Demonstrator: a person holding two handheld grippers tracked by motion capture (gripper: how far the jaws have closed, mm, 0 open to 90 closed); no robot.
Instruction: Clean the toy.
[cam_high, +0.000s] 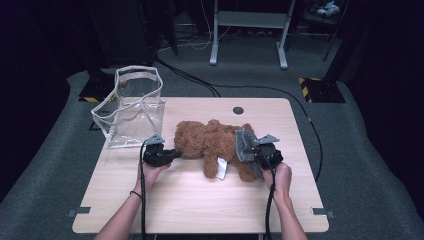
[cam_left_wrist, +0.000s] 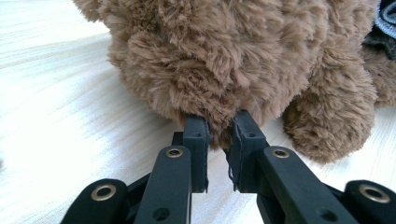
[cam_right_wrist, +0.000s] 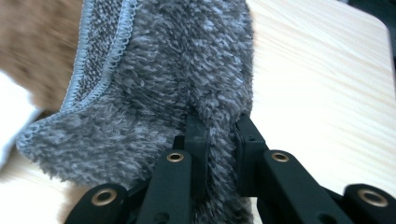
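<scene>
A brown teddy bear (cam_high: 210, 140) lies on its side in the middle of the wooden table (cam_high: 200, 200), a white label (cam_high: 221, 168) hanging from it. My left gripper (cam_high: 172, 154) is shut on the fur at the bear's left end; in the left gripper view the bear's fur (cam_left_wrist: 224, 60) bulges out above the left gripper (cam_left_wrist: 219, 128), pinched between its jaws. My right gripper (cam_high: 256, 150) is shut on a grey fleecy cloth (cam_high: 246, 145) that lies over the bear's right side. The right gripper view has the right gripper (cam_right_wrist: 219, 130) nipping a fold of the cloth (cam_right_wrist: 163, 79).
A clear plastic bag (cam_high: 132, 107) with white trim stands open at the table's back left corner. A round grommet hole (cam_high: 238, 110) sits near the back edge. Cables (cam_high: 200, 85) run over the carpet behind the table, by a white frame (cam_high: 248, 30).
</scene>
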